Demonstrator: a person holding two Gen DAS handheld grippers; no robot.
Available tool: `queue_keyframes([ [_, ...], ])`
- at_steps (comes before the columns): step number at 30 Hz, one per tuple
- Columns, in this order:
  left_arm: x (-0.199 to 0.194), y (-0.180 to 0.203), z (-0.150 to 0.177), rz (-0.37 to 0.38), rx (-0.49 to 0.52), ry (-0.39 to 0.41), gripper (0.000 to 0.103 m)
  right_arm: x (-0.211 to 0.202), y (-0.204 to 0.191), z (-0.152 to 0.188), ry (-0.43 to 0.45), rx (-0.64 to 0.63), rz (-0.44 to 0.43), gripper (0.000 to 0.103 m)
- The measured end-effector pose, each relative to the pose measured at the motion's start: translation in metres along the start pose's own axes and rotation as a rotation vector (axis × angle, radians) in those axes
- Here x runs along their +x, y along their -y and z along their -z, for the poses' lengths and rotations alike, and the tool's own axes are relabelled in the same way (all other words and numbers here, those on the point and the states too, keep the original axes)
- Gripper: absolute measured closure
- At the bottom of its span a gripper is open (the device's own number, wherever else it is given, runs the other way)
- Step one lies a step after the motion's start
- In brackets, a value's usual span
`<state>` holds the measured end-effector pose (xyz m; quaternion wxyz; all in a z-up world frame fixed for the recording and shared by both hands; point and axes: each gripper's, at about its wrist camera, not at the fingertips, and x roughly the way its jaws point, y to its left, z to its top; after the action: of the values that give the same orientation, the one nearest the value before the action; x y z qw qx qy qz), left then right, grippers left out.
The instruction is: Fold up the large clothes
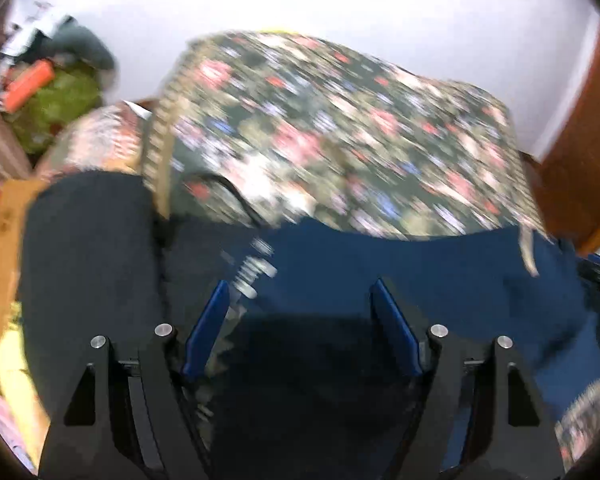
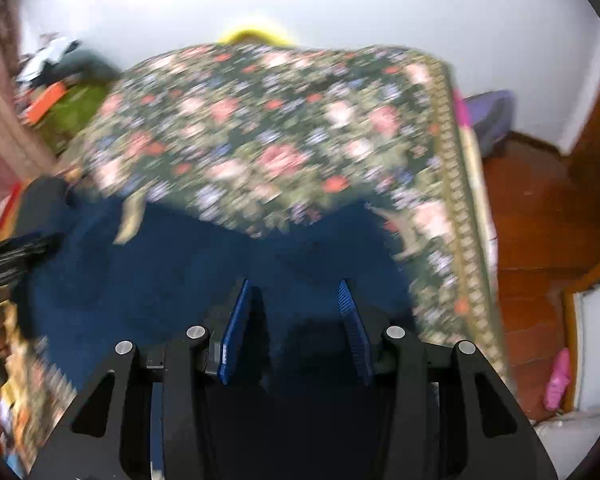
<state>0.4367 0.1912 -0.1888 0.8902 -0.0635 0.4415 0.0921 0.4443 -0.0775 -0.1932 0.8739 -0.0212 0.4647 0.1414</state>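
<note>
Near: my left gripper point(image 1: 298, 300) hangs with jaws apart and nothing between the pads; the right gripper point(image 2: 296, 300) has jaws parted less widely, also empty. Both hover over the navy garment point(image 1: 440, 280), which lies spread on the near part of the floral-covered bed point(image 2: 260, 132). Its long axis appears to run left to right. Which end is the collar I cannot tell; blur. Judgement: folding barely begun, all folds remain. Far: clutter pile point(image 1: 56, 92), white wall.
</note>
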Motion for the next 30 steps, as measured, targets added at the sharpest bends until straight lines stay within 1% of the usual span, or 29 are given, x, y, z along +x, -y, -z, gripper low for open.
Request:
queue_keyframes([
  [1,0.0,-0.002,-0.002,0.0,-0.01,0.002,0.029,0.001,0.001,-0.001,-0.004,0.011,-0.003,0.061],
  [2,-0.001,-0.004,-0.001,0.02,-0.02,-0.002,0.029,0.001,0.0,0.0,-0.002,0.017,-0.015,0.061],
  [4,-0.005,-0.006,0.003,0.043,-0.019,-0.003,0.029,-0.007,-0.004,0.006,0.023,0.011,-0.035,0.061],
  [6,-0.013,-0.003,0.012,0.033,0.007,0.004,0.029,-0.015,-0.009,0.012,0.053,-0.009,-0.034,0.061],
  [9,-0.032,0.002,0.028,0.032,0.025,0.019,0.029,-0.033,-0.021,0.022,0.083,-0.034,-0.05,0.061],
  [13,-0.06,0.005,0.048,0.049,0.029,0.044,0.029,-0.061,-0.039,0.039,0.104,-0.076,-0.116,0.061],
  [16,-0.082,0.005,0.061,0.051,0.017,0.077,0.029,-0.077,-0.052,0.054,0.113,-0.122,-0.124,0.061],
  [18,-0.092,0.004,0.07,0.058,0.004,0.089,0.029,-0.083,-0.056,0.065,0.12,-0.128,-0.118,0.052],
  [19,-0.095,0.002,0.075,0.065,-0.007,0.09,0.029,-0.083,-0.056,0.069,0.123,-0.123,-0.116,0.043],
  [20,-0.098,0.0,0.08,0.073,-0.017,0.088,0.029,-0.084,-0.056,0.075,0.125,-0.115,-0.112,0.039],
  [24,-0.103,-0.015,0.104,0.094,-0.082,0.057,0.029,-0.072,-0.051,0.087,0.076,-0.067,-0.117,0.039],
  [26,-0.102,-0.026,0.119,0.103,-0.108,0.026,0.029,-0.059,-0.048,0.091,0.037,-0.046,-0.083,0.039],
  [27,-0.102,-0.03,0.125,0.107,-0.121,0.023,0.029,-0.054,-0.047,0.092,0.023,-0.047,-0.073,0.039],
  [30,-0.095,-0.05,0.146,0.132,-0.201,0.002,0.026,-0.045,-0.043,0.097,0.014,-0.05,-0.063,0.039],
])
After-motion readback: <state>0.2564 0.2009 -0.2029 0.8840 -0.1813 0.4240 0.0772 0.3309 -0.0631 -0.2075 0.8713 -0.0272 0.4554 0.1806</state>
